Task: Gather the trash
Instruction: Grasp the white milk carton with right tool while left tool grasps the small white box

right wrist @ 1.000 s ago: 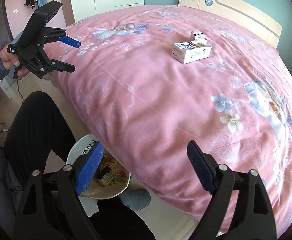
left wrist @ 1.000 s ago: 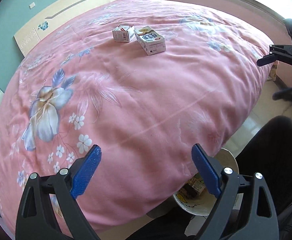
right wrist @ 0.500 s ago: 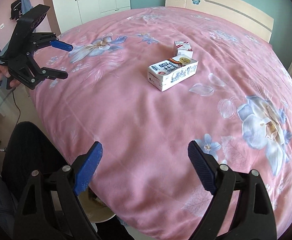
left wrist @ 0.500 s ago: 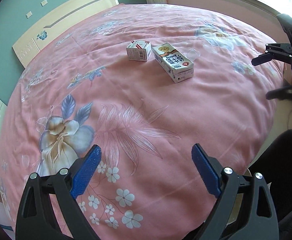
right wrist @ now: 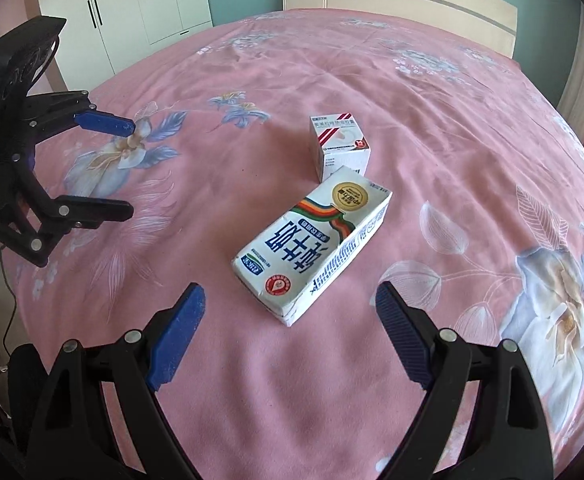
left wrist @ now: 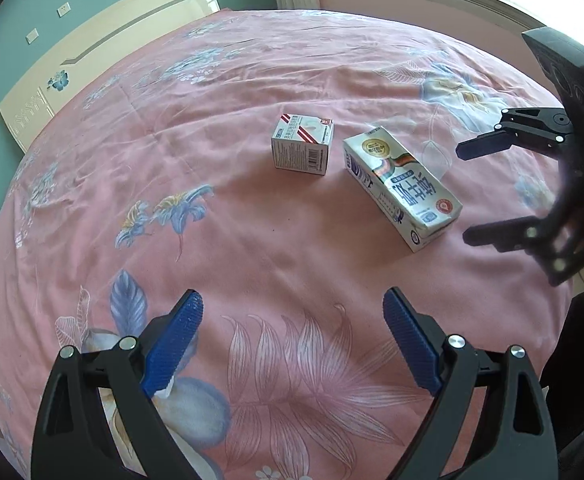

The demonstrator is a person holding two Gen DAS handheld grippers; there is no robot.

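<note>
Open bedspread (right wrist: 252,380) before carton (right wrist: 312,248) (box (right wrist: 340,144) behind)

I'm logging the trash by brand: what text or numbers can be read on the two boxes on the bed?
Milk carton: large blue characters "纯牛奶"; the gold seal, red badge and side print are too small to read.
Small medicine box: a barcode and lines of print, all too blurred to read.

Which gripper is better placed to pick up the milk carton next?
Right. The milk carton lies just ahead between the right gripper's open jaws; the left gripper sits farther back.
</note>
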